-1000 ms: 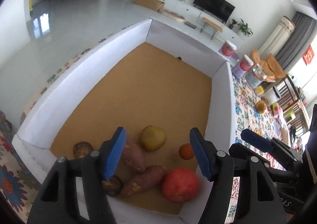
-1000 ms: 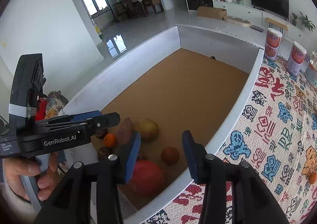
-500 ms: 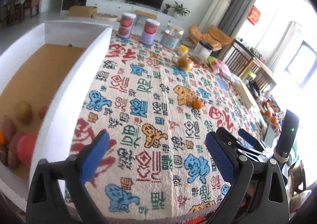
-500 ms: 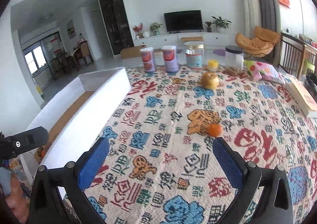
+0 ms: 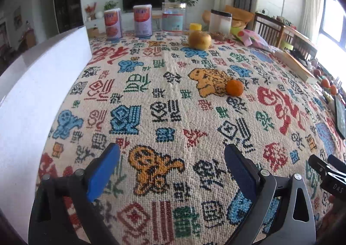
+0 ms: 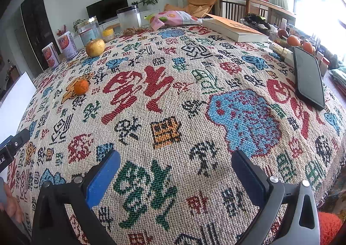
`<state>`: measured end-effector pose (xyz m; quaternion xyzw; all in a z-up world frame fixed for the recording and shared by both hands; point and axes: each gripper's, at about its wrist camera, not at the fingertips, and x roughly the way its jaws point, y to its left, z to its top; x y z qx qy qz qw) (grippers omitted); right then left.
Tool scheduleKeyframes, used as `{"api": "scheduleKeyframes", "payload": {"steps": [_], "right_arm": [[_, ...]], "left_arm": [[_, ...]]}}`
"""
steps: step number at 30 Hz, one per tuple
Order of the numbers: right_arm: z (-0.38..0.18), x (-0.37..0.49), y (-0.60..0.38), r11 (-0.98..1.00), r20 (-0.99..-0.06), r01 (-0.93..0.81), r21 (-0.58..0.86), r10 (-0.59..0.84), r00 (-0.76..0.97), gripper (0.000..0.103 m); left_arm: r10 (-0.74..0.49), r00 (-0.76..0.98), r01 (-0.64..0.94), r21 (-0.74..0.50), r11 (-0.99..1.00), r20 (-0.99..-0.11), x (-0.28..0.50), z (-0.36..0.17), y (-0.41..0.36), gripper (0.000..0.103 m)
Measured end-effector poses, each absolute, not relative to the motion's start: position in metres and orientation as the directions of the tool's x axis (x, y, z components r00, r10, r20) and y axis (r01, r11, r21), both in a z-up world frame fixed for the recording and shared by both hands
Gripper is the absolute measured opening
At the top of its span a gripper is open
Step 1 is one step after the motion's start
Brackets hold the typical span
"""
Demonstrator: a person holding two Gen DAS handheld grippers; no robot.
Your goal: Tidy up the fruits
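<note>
Patterned cloth (image 5: 173, 97) covered the table, with a small orange (image 5: 235, 87) and a yellow-brown pear (image 5: 199, 40) lying well apart on it. Both the left gripper (image 5: 172, 167) and right gripper (image 6: 176, 171) hovered above, jaws wide and empty, beside the white box wall (image 5: 39, 84).

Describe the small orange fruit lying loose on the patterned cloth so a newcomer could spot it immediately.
Start at the white box wall on the left of the patterned tablecloth. Out on the open cloth, the mandarin sits against an orange woven animal figure. It is smaller, rounder and deeper orange than the yellowish pear near the jars.
</note>
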<state>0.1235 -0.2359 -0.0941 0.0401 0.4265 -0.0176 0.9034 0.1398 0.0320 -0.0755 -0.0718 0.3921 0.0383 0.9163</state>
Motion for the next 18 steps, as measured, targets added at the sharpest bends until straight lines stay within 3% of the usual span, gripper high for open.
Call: {"api": "scheduleKeyframes", "payload": {"steps": [5,8,18], "right_arm": [[-0.103,0.126,-0.225,0.997,-0.768,0.076,0.003,-0.046,0.638,0.103],[-0.105,0.126,-0.222,0.997,-0.770,0.076,-0.019,-0.063,0.635,0.103],[-0.086,0.137,-0.226,0.996,-0.759,0.093,0.003,-0.058,0.648,0.103]], "left_arm": [[0.008,0.620,-0.131,-0.094,0.987,-0.785,0.150,-0.093,0.034,0.098],[0.017,0.611,-0.109,-0.063,0.992,-0.792,0.154,-0.095,0.030,0.102],[0.016,0.611,-0.109,-0.065,0.992,-0.792,0.153,-0.095,0.029,0.102]]}}
